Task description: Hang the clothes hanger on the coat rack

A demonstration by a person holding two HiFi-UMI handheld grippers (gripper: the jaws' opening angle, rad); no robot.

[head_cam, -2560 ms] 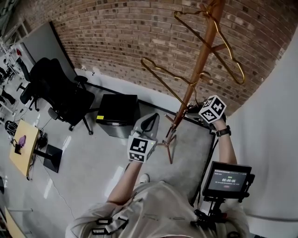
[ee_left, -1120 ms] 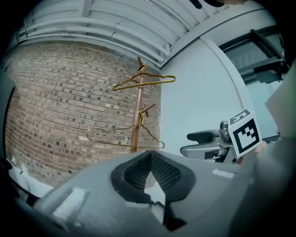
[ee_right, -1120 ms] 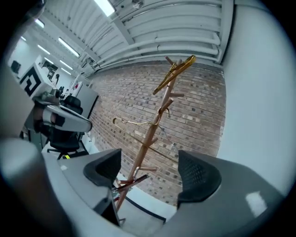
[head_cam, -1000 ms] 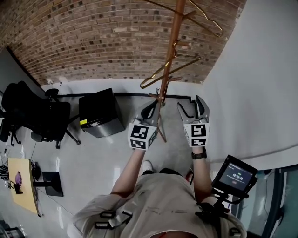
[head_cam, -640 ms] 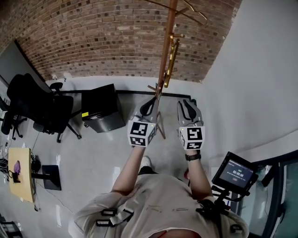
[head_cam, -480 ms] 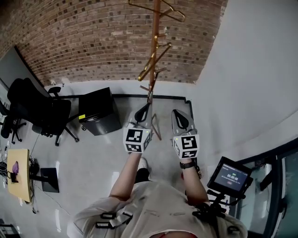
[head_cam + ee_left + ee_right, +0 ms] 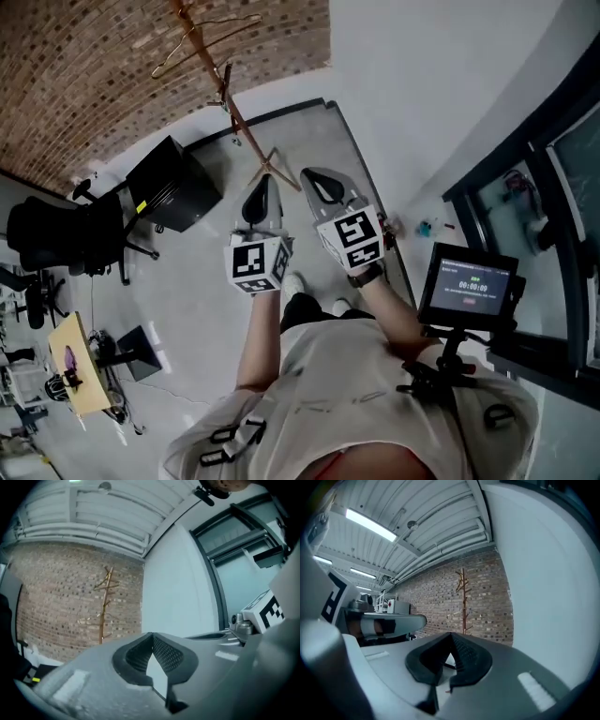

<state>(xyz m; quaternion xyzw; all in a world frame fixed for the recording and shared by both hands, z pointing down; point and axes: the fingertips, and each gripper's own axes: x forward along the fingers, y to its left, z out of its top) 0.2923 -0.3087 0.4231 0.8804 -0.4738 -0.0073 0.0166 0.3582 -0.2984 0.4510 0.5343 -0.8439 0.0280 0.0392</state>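
The wooden coat rack (image 7: 228, 97) stands far off by the brick wall at the head view's upper left. A gold wire hanger (image 7: 208, 36) hangs near its top. My left gripper (image 7: 265, 180) and right gripper (image 7: 307, 174) are held side by side in front of the person, well short of the rack. Both are shut with nothing between the jaws. In the left gripper view the rack (image 7: 105, 605) shows small beyond the closed left gripper (image 7: 152, 635). The right gripper view shows the rack (image 7: 463, 601) above the closed right gripper (image 7: 451, 635).
A black cabinet (image 7: 174, 184) stands left of the rack, with a black office chair (image 7: 64, 236) further left and a small wooden table (image 7: 75, 367) at the lower left. A white wall (image 7: 422, 84) and a dark-framed glass front (image 7: 548, 159) run along the right. A monitor (image 7: 469, 284) sits on the chest rig.
The right gripper's jaws have shut, empty. Both grippers have drawn back from the rack, which now sits smaller at the upper left. The view has swung toward the white wall and glass.
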